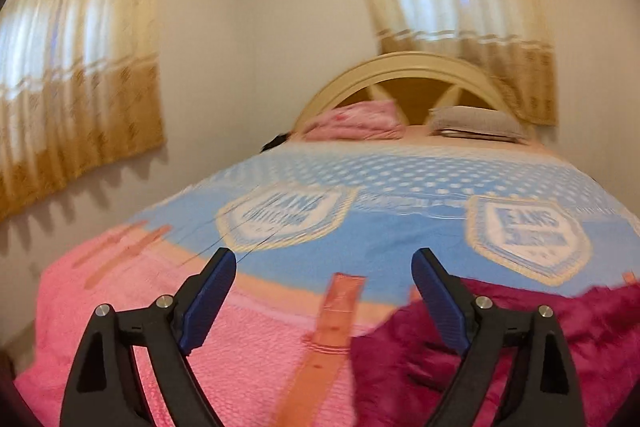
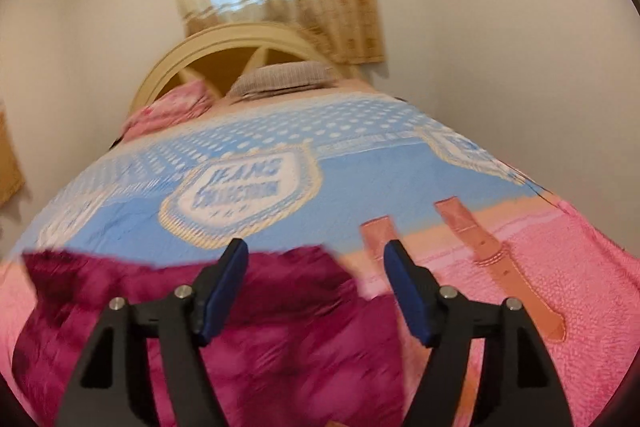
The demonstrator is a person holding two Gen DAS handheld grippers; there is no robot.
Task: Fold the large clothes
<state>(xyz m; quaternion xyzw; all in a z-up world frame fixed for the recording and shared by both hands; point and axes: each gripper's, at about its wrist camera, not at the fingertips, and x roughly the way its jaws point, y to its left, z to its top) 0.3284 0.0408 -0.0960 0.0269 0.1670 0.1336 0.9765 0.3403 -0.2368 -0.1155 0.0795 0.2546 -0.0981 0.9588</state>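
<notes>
Both hand-held grippers hover over the bed's near end with jaws spread, nothing between them. Under the left hand-held gripper (image 1: 324, 263) and the right hand-held gripper (image 2: 316, 255) lies a rumpled magenta garment (image 2: 280, 307), resting on the pink and blue bedspread (image 1: 380, 227). Two pillows (image 1: 476, 121) sit by the headboard (image 1: 400, 67).

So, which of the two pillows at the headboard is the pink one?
The pink pillow is the one lying on the left side of the headboard; the other pillow, to its right, is grey.
</notes>
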